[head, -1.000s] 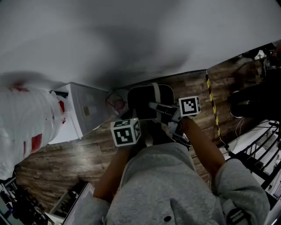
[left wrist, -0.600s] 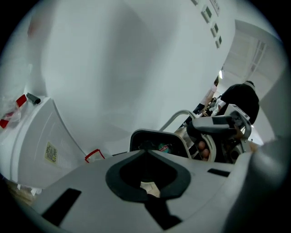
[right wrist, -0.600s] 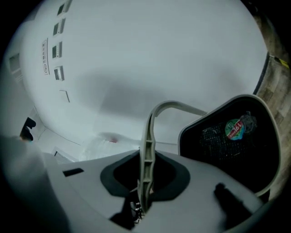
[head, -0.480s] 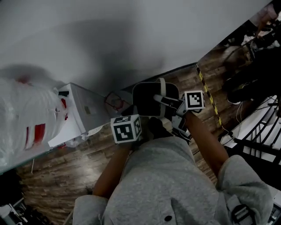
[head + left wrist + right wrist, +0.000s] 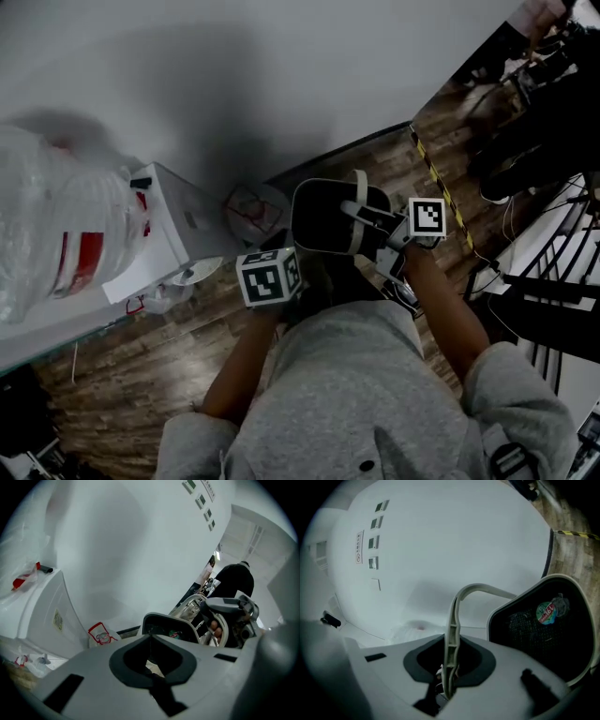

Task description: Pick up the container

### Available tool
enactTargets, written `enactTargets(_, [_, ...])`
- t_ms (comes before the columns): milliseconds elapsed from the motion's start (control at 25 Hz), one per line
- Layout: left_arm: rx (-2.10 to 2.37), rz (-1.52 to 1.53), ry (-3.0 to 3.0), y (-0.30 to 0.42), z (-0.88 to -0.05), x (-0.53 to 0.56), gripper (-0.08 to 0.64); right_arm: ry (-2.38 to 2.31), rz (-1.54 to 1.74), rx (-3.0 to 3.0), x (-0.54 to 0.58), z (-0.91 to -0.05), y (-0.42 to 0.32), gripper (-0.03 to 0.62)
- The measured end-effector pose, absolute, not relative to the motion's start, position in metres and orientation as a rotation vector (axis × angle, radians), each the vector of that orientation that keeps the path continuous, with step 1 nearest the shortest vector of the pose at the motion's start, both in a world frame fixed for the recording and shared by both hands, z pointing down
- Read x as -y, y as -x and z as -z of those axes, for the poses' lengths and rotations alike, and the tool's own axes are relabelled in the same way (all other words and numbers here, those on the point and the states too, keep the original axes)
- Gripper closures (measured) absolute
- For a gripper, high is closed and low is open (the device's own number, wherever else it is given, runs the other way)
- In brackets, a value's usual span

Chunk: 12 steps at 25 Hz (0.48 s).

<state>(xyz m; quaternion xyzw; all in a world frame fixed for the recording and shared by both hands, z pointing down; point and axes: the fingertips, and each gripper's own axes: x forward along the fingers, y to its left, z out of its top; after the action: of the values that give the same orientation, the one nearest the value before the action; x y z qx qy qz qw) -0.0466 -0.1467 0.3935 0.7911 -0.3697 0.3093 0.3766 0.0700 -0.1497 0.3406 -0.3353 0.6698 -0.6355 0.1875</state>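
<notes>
moved: container [image 5: 323,217] has slid toward 3 o'clock, away from the red-printed packet [image 5: 251,206], since a second ago, and your right gripper [image 5: 367,214] went with it.
container: black, hanging by its handle [image 5: 478,588] over the wood floor [image 5: 122,375], at 12 o'clock from your chest, close to the white wall [image 5: 281,75].
right tongs: narrow, pinched on that pale handle.
left tongs: your left gripper [image 5: 152,644] looks closed up, with the container rim just past the tips at 1 o'clock. can't tell if it's biting the rim.
around: white box [image 5: 173,220] at 9 o'clock of the container.
</notes>
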Motion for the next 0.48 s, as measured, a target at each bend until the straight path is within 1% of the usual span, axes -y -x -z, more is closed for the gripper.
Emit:
enactTargets(200, [0.957,-0.793,-2.018,0.053,-0.391,0.130,0.545,0.926,1.771,-1.853,0.121,-0.333,-0.069,0.532])
enactTargets(480, [0.988,-0.792,-2.048,0.034,-0.376,0.100,0.545,0.875,1.771,-1.853,0.087,-0.324,-0.076,0.532])
